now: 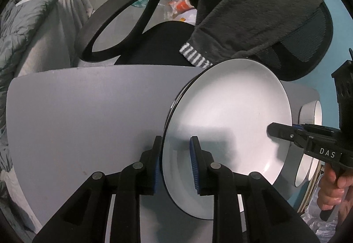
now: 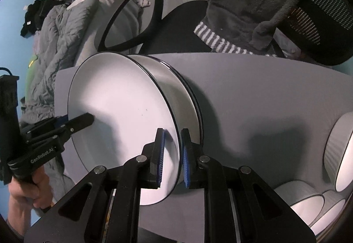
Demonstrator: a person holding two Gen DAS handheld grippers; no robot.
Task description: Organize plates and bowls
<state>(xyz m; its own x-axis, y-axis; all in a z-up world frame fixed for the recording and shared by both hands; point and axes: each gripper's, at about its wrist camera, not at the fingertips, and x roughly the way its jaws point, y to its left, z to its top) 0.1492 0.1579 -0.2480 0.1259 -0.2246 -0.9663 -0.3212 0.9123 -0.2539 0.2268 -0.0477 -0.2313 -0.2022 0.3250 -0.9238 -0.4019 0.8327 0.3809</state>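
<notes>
Grey table (image 1: 77, 110); white plate (image 1: 231, 114) in both grippers' jaws; office chair (image 1: 167, 44) behind

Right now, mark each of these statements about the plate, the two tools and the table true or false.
1. The large white plate with a thin dark rim is gripped at opposite edges by both tools. True: the left tool and the right tool each straddle its rim.
2. The plate lies alone on the table. False: in the right wrist view it sits above another dark-rimmed white plate on the grey tabletop.
3. More white dishes sit at the table's right edge. True.
4. A red mug stands on the table. False: no mug is visible.
5. A dark grey fleece garment hangs over the black mesh chair behind the table. True.
</notes>
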